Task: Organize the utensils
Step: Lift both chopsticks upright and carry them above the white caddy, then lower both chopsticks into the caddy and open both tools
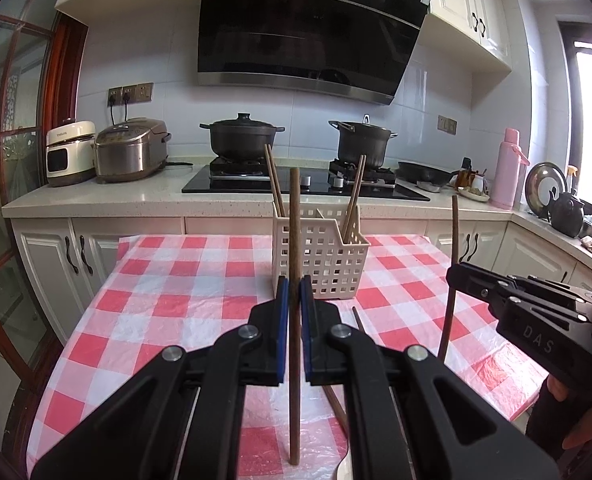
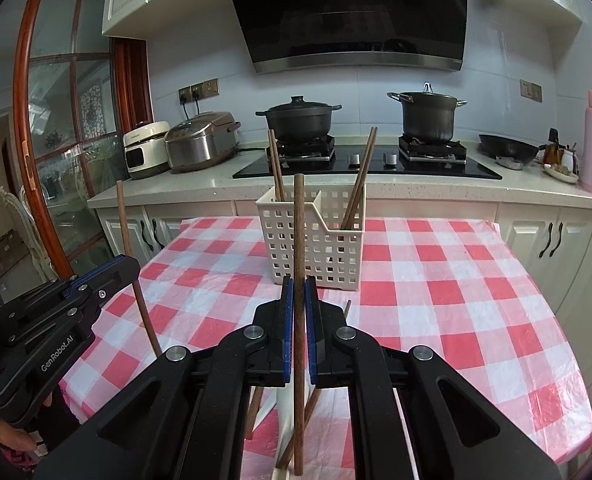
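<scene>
One upright brown wooden chopstick (image 1: 294,240) is clamped by each black gripper (image 1: 294,292) before the white perforated plastic basket (image 1: 323,256); a tilted stick may strike its rim.

Counter (image 1: 168,300): you see it under a red-and-white checked cloth.
Basket (image 1: 327,256): white, upright, far middle.
Loose chopsticks (image 1: 359,318): lying near your edge.

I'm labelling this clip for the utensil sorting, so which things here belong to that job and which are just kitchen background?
Part of the job:
- left claw, shut on one chopstick
- right claw, shut on another chopstick
- white basket, chopsticks already standing in it
- loose chopsticks on the checked cloth

Just lying about:
- two pots
- rice cooker
- pink flask
- wok
</scene>
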A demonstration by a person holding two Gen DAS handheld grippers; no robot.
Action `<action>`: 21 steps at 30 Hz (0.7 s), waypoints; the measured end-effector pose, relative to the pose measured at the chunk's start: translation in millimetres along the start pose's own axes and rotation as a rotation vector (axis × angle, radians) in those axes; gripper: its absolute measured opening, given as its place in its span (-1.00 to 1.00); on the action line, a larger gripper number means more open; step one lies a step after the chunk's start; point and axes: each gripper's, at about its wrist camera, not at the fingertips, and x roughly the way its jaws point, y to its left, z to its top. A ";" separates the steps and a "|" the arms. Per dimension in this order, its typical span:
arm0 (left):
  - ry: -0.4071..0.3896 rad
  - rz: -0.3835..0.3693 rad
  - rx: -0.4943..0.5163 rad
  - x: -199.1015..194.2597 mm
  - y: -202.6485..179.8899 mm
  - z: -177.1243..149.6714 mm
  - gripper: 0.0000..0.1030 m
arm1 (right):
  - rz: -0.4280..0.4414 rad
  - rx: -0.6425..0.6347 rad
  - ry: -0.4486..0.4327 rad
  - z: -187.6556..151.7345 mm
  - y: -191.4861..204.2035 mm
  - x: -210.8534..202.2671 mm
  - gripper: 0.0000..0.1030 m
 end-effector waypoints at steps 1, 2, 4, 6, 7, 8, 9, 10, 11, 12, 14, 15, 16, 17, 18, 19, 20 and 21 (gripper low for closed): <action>-0.004 0.000 0.000 -1.1 -0.1 0.6 -0.88 | 0.002 0.000 -0.004 0.6 0.3 -1.3 -0.87; -0.008 -0.001 0.000 -1.8 -0.3 1.4 -0.88 | 0.003 -0.001 -0.007 1.3 1.1 -2.3 -0.87; -0.015 0.000 0.005 -3.7 -1.2 2.9 -0.88 | 0.002 -0.006 -0.014 2.1 2.9 -4.4 -0.87; -0.018 0.000 0.009 -3.9 -3.1 3.8 -0.88 | 0.002 -0.011 -0.020 2.9 3.9 -6.1 -0.87; -0.018 -0.002 0.009 -3.9 -3.8 4.0 -0.88 | 0.003 -0.011 -0.021 3.1 3.8 -5.8 -0.87; -0.019 -0.003 0.009 -3.8 -4.4 4.0 -0.88 | 0.003 -0.011 -0.022 3.2 3.7 -5.7 -0.87; -0.018 -0.004 0.010 -2.9 -3.8 3.9 -0.88 | 0.002 -0.010 -0.022 3.1 3.9 -5.5 -0.87; -0.018 -0.005 0.011 -2.5 -4.3 3.8 -0.88 | 0.002 -0.007 -0.022 3.1 3.1 -5.1 -0.87; -0.018 -0.006 0.012 -2.2 -4.6 4.0 -0.88 | 0.002 -0.005 -0.023 3.2 2.4 -4.9 -0.87; -0.018 -0.006 0.013 -0.9 -3.6 4.5 -0.88 | 0.001 -0.003 -0.026 3.6 2.1 -4.7 -0.87; -0.019 -0.007 0.014 -0.7 -3.3 4.9 -0.88 | 0.002 -0.001 -0.034 4.5 1.8 -5.0 -0.87; -0.019 -0.008 0.014 0.0 -3.0 5.7 -0.88 | 0.002 -0.001 -0.038 5.3 1.7 -5.1 -0.87; -0.020 -0.008 0.016 0.1 -3.3 6.4 -0.88 | 0.003 -0.002 -0.041 5.8 1.7 -5.1 -0.87; -0.021 -0.008 0.018 0.4 -3.8 7.4 -0.88 | 0.005 -0.002 -0.046 6.7 1.6 -5.0 -0.87; -0.022 -0.009 0.021 1.0 -3.3 8.0 -0.88 | 0.007 -0.003 -0.050 7.3 2.0 -4.9 -0.87; -0.024 -0.009 0.024 1.3 -3.8 9.2 -0.88 | 0.009 -0.004 -0.052 8.0 2.3 -4.8 -0.87; -0.027 -0.010 0.027 1.5 -4.1 10.6 -0.88 | 0.009 -0.005 -0.055 9.2 2.5 -4.2 -0.87; -0.028 -0.011 0.028 2.0 -4.5 12.1 -0.88 | 0.009 -0.007 -0.060 10.6 2.5 -3.7 -0.87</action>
